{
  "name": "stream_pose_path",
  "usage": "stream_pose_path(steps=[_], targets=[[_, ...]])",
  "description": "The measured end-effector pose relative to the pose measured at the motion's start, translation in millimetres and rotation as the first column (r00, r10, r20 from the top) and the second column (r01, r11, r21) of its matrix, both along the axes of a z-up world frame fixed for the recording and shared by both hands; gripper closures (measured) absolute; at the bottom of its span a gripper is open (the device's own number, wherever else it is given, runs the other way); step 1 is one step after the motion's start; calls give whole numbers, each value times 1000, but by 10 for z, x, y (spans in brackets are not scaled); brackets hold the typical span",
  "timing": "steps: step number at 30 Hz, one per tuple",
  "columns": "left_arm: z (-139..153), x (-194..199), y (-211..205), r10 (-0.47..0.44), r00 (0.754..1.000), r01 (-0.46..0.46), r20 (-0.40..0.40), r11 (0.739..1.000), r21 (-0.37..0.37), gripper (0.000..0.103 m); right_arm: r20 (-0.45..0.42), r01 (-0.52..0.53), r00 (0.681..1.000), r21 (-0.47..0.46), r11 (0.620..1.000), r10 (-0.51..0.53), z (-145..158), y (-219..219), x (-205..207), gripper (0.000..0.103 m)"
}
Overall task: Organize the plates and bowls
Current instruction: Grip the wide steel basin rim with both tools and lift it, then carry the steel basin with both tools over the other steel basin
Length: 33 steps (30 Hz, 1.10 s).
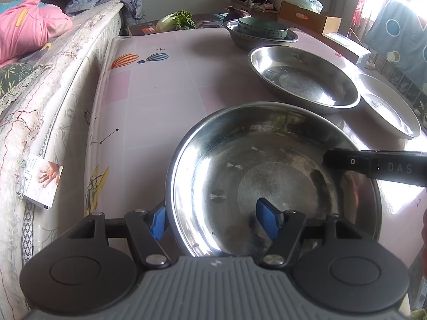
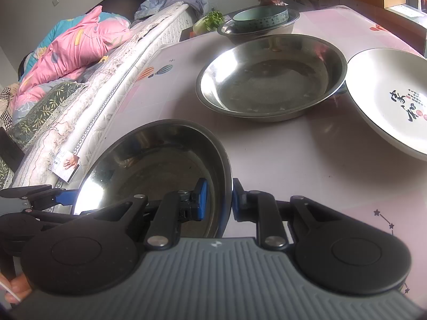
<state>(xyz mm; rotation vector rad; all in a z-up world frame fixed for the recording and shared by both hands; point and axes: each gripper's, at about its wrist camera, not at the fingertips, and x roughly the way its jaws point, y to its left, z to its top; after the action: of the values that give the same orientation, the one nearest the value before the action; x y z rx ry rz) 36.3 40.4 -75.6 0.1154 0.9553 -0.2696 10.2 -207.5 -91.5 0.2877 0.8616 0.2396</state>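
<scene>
The nearest steel basin (image 1: 240, 160) (image 2: 160, 165) fills the foreground. My left gripper (image 1: 213, 222) is open astride its left rim, one blue pad outside the wall and the other inside over the basin floor. My right gripper (image 2: 218, 200) is shut on the basin's right rim, with pads on both sides of the wall. Behind it lies a second steel basin (image 1: 304, 80) (image 2: 269, 80). A white plate with painted characters (image 1: 389, 109) (image 2: 392, 98) is to its right. At the far end a teal bowl (image 1: 263, 28) (image 2: 260, 17) rests in a third steel basin (image 1: 264, 41) (image 2: 256, 33).
The dishes are on a table with a pink patterned cloth (image 1: 160, 93) (image 2: 307, 160). A mattress with bedding (image 1: 53, 93) runs along its left side. Leafy greens (image 1: 176, 20) and cardboard boxes (image 1: 309, 16) are past the far end. A hand shows at the lower left corner (image 2: 16, 290).
</scene>
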Motion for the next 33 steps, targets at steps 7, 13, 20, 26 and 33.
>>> stream_pose_path(steps=[7,13,20,26,33], targets=[[2,-2,0,0,1000,0,0,1000,0,34,3,-1,1000,-3,1000,1,5,1,0,84],[4,-2,8,3,1000,-3,-3,1000,-5,34,10,-4,1000,-7,1000,4,18,1,-6,84],[7,-3,13,4,1000,-4,-3,1000,-6,34,12,-5,1000,-7,1000,5,31,7,-12,84],[18,-13,23,11,1000,-11,-4,1000,-11,34,12,-4,1000,-7,1000,5,30,7,-11,84],[24,-24,25,17,1000,-17,-7,1000,-11,34,12,-6,1000,-7,1000,6,32,9,-12,84]])
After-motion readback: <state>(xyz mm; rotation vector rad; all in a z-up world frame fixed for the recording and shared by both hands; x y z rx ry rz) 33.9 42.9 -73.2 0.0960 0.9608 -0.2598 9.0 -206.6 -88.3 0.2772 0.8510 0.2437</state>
